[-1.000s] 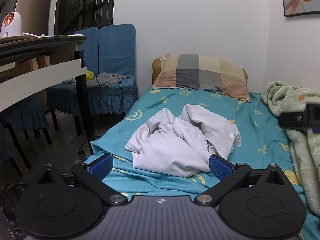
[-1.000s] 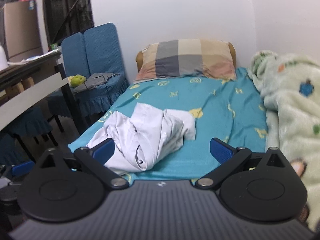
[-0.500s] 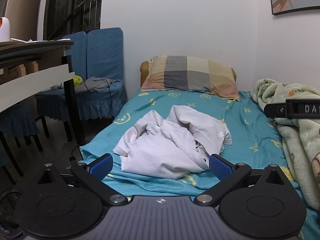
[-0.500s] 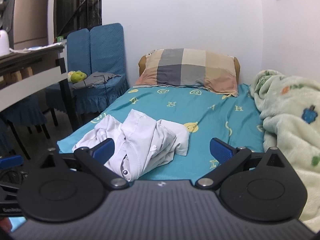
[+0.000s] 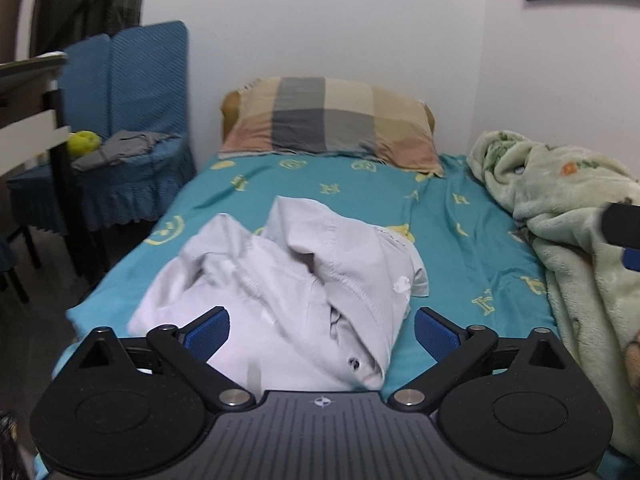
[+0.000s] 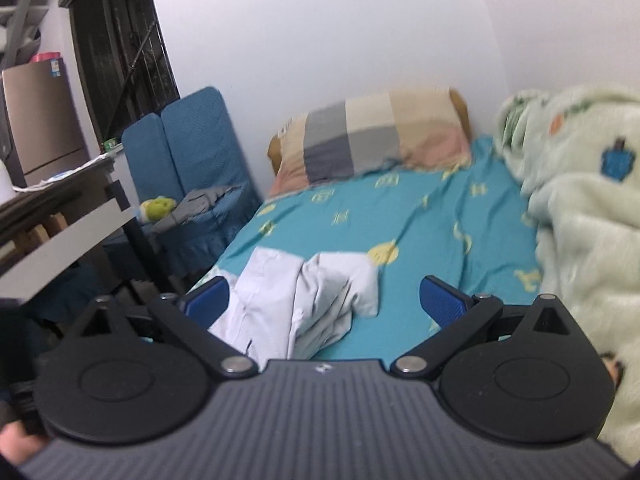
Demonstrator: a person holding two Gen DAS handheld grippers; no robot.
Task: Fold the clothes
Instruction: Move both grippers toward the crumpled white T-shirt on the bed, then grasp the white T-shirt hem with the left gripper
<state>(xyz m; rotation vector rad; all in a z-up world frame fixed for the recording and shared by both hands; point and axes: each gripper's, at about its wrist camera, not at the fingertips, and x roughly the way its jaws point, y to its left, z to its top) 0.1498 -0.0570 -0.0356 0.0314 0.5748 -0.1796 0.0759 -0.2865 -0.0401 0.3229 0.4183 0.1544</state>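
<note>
Crumpled white shirt [image 5: 288,292] lies in a heap on the bed [image 5: 452,240], teal sheet with yellow print, near the foot and toward the bed's left edge as the cameras see it. Not folded, no part of it lifted.

Left tongs [image 5: 322,330]: wide apart and closing right now. The shirt heap sits in the gap between the blue pads [image 5: 208,332], but the pads aren't pressing on it, so no grip. Tongs point down at the heap.

Right tongs [image 6: 324,306]: wide apart, nothing gripped. The shirt [image 6: 312,300] shows through the gap, toward the left pad; I can't tell whether that pad touches the cloth. Right-wrist view is blurred and tilted. In the left-wrist view a dark piece of the right tongs pokes in at the right edge, over the blanket.

Around it: checked pillow [image 5: 332,120] at the head of the bed against the wall. Pale green fleece blanket [image 5: 580,240] bunched along the right side of the bed. Blue covered chair [image 5: 132,120] left of the bed with grey cloth and a yellow-green toy on the seat. Bench [image 6: 64,216] edge at far left. Fingertip [image 6: 16,444] of a person at the bottom left corner of the right-wrist view.
</note>
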